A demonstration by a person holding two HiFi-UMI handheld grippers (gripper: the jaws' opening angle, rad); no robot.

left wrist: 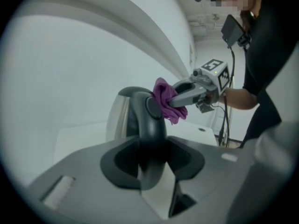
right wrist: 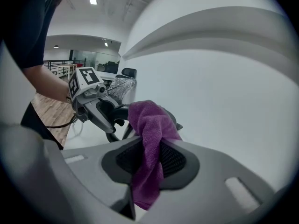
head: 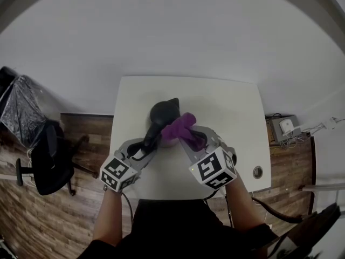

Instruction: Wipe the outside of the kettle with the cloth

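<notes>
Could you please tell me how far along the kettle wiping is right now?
Done: the left gripper is clamped on the handle of the kettle, and the right gripper grips the purple cloth. In hand: the cloth appears pressed against the kettle's top, beside the handle. Left: the shiny sides; how much is already wiped cannot be told.

Kettle mostly covered, margins unclear

In the right gripper view the purple cloth [right wrist: 150, 143] hides nearly all of the kettle [right wrist: 117, 113], leaving only its black handle and a sliver of spout. In the left gripper view the kettle's base is behind the left gripper [left wrist: 152, 160]. In the head view the right gripper [head: 190, 138] has its fingertips buried in cloth. A crinkled dark bundle [head: 16, 112] is cut by the left edge. A small white device [head: 285, 126] on the floor is too small to identify.
</notes>
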